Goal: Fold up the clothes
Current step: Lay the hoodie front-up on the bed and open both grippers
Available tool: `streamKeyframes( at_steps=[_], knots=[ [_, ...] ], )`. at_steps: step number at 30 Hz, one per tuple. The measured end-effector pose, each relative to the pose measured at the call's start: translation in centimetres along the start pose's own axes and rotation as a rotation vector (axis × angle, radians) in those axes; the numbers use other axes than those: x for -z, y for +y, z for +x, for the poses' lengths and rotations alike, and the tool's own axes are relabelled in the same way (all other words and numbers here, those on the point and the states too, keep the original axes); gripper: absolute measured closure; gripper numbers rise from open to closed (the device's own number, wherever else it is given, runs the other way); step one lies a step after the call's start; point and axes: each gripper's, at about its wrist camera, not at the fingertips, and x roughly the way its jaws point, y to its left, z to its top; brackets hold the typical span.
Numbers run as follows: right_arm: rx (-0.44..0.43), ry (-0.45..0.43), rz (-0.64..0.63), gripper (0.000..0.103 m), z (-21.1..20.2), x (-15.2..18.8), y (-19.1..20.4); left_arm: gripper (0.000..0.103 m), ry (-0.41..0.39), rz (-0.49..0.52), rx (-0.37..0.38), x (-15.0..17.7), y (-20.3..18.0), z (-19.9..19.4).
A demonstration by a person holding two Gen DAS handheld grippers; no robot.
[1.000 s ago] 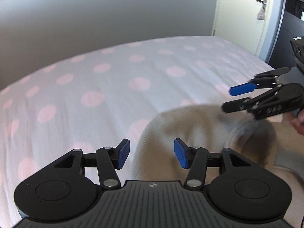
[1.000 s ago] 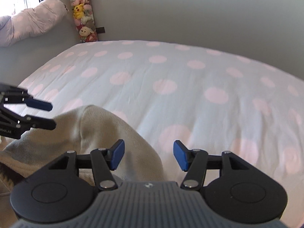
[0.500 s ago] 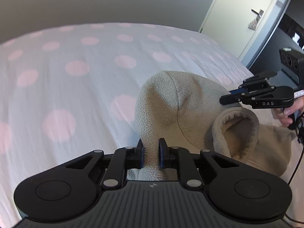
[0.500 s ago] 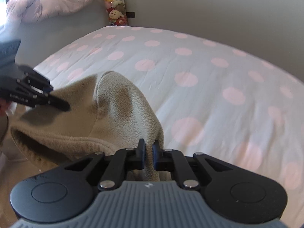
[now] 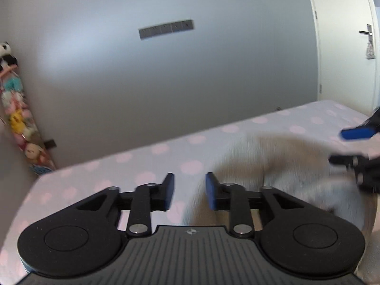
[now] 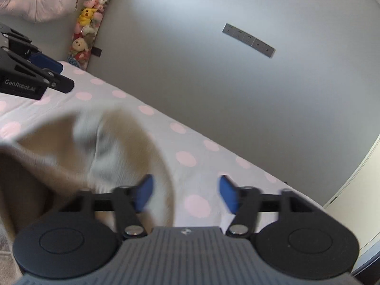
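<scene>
A beige fleece garment [image 5: 285,161] lies bunched and blurred on the pink-dotted bedspread [image 5: 142,166]. My left gripper [image 5: 190,190] hovers above the garment's left edge. Its jaws are opening, and the blue pads touch no cloth. In the right wrist view the same garment [image 6: 95,147] spreads to the lower left on the bedspread [image 6: 190,159]. My right gripper [image 6: 186,193] is opening too, with the fleece edge behind its left pad and nothing pinched. Each view shows the other gripper from the side: the right gripper [image 5: 351,144] and the left gripper [image 6: 47,76], both with their jaws apart.
A grey wall with a socket strip [image 5: 166,29] rises behind the bed. A hanging column of plush toys [image 6: 87,28] stands in the corner. A white door [image 5: 344,47] is at the right, and a pink pillow [image 6: 35,0] at the far left.
Half a second ago both grippers were shut on the fleece's edge. Both have since let go, opened, risen and tilted up toward the wall, and the fleece has dropped back.
</scene>
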Motion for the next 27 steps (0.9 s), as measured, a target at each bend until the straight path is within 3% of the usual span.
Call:
streamKeyframes(
  at_steps=[4,12,17,22,24,27],
  knots=[
    [-0.021,0.029,0.032,0.046,0.2,1.7,-0.2,0.056,0.01,0.032,0.009,1.1,-0.4,-0.1],
    [-0.089,0.236,0.104,0.063,0.6,10.7,-1.5,0.057,0.247,0.074,0.051,9.3,2.4,0.0],
    [-0.13,0.328,0.191,0.059,1.4,15.7,-2.5,0.055,0.393,0.05,0.135,15.3,4.5,-0.2],
    [-0.18,0.401,0.311,0.048,1.8,19.1,-3.7,0.046,0.474,-0.03,0.128,19.6,7.0,-1.0],
    [-0.217,0.437,0.349,0.053,1.9,20.3,-3.8,0.045,0.505,-0.077,0.151,20.8,7.8,-1.3],
    [-0.156,0.429,0.288,0.064,1.7,20.6,-2.5,0.047,0.488,-0.054,0.118,21.5,7.3,-1.4]
  ],
)
